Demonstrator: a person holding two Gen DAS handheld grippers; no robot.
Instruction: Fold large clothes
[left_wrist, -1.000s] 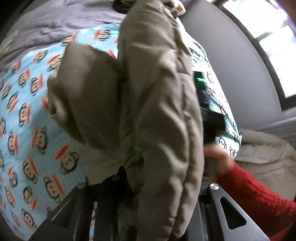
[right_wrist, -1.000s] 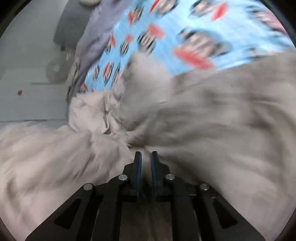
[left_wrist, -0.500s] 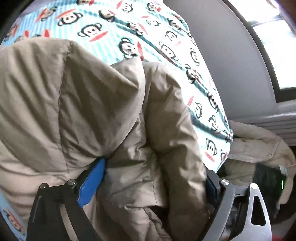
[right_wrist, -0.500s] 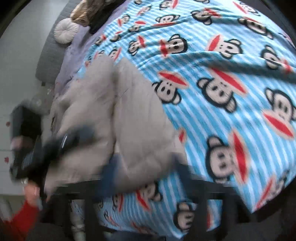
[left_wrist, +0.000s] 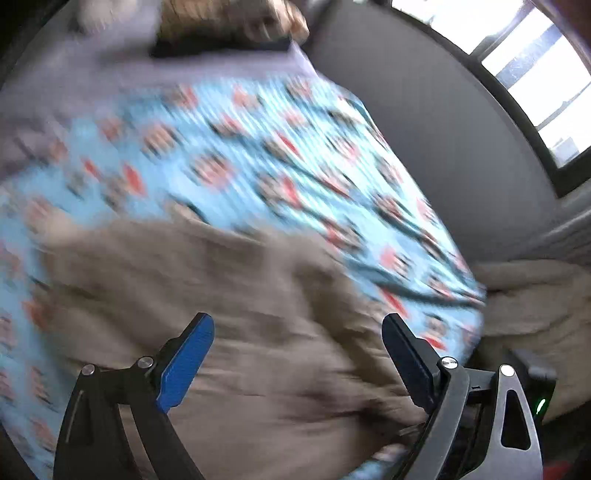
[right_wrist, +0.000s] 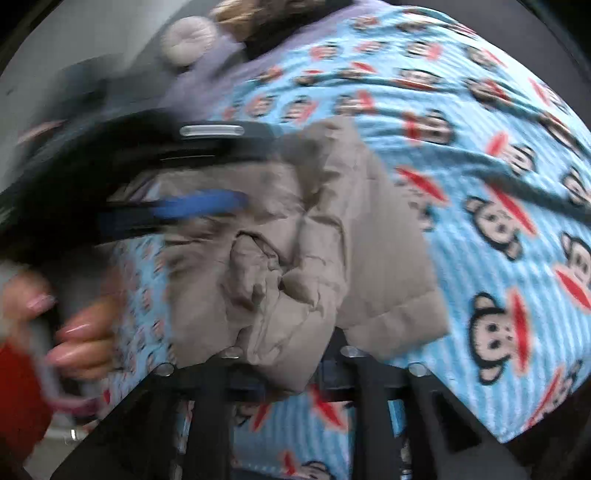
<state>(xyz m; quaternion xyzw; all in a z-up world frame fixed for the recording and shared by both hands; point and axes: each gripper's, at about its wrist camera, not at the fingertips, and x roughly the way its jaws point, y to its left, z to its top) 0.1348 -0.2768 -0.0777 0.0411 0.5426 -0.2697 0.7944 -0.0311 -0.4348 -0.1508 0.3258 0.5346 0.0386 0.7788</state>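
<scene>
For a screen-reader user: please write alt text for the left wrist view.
Motion-blurred: the left gripper, jaws wide open and empty, hovers over a crumpled beige jacket lying on a blue patterned blanket. A window is at the upper right.

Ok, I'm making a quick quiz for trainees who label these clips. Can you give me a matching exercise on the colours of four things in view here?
Things:
1. jacket
2. blanket
3. sleeve
4. round cushion

Colours:
A. red
B. pale pink
C. tan
D. light blue with monkey faces

Pairs: 1-C, 2-D, 3-A, 4-B
</scene>
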